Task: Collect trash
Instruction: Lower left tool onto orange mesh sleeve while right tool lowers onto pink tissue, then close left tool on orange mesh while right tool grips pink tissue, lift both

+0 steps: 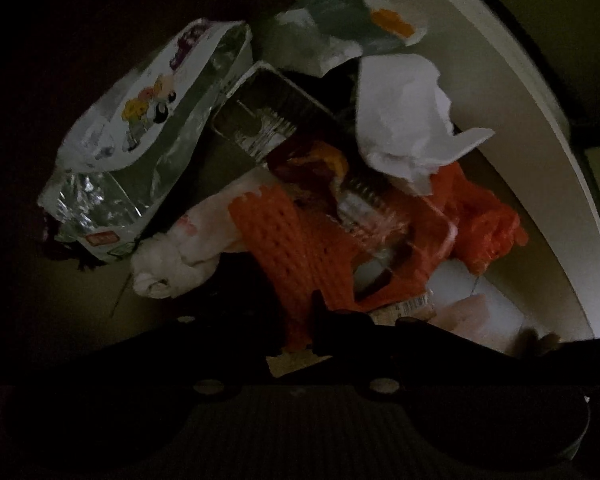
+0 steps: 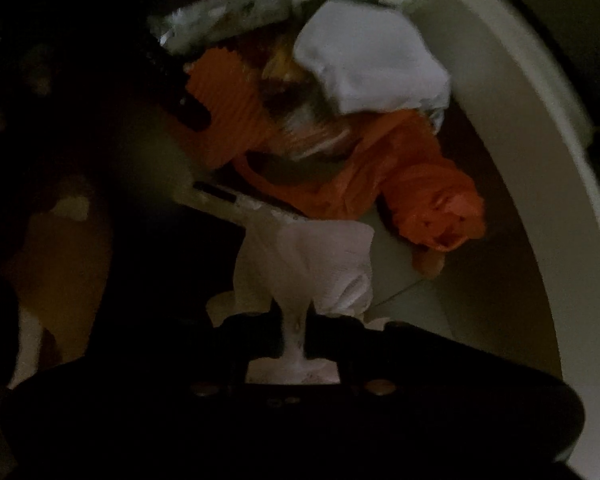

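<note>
1. We see the right gripper clamped on a white tissue above the trash pile.
2. The left gripper, dark and indistinct, is closed on orange netting.
3. The bin rim is cut off.

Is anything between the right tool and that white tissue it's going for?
Nothing: the right tool is already shut on a pinch of the tissue, which hangs in front of the trash pile.
</note>
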The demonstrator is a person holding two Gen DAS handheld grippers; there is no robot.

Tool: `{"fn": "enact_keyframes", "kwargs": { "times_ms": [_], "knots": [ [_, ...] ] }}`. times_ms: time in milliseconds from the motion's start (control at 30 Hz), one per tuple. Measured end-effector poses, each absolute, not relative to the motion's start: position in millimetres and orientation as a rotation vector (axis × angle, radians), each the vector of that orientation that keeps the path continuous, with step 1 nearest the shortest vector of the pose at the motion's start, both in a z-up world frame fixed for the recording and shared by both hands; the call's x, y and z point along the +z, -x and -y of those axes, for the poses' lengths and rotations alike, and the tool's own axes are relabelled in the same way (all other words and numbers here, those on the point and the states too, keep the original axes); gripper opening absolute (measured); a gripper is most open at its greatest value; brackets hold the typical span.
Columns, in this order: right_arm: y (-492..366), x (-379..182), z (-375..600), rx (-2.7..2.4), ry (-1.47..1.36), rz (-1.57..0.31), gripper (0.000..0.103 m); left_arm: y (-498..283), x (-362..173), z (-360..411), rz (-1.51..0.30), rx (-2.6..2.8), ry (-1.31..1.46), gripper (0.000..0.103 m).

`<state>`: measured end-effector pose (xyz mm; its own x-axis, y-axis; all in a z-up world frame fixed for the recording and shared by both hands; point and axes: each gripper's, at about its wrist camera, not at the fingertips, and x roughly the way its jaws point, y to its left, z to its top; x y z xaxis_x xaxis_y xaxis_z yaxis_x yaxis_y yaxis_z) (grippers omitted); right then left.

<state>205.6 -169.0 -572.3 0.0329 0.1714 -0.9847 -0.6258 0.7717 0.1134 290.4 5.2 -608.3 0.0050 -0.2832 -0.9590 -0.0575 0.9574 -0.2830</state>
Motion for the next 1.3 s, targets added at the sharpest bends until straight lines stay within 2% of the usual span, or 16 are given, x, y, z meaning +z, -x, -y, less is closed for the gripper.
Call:
{"fn": "enact_keyframes", "kwargs": {
  "times_ms": [167,333,633,900,1300],
  "knots": [
    [-209,-527,177,0.615,0.355,-1.37,0.005,-288,-576,-11,-1.542,-0.209,0.248,0.012],
    [-211,-455,177,0.59,0.31,-1.269,0.005,-286,-516,-23,-1.511,-0.221,0.233,0.012],
    [-219,-284,157,0.589,0.249,-0.963,0.005,-289,-331,-52,-1.232,-0.146,0.139,0.012],
    [-201,-128,124,0.645,0.187,-0.69,0.005,-247,-161,-96,-0.98,-0.008,0.125,0.012],
    [-175,61,37,0.784,0.165,-0.355,0.005,-180,28,-187,-0.708,0.161,0.131,0.012]
  ]
}}
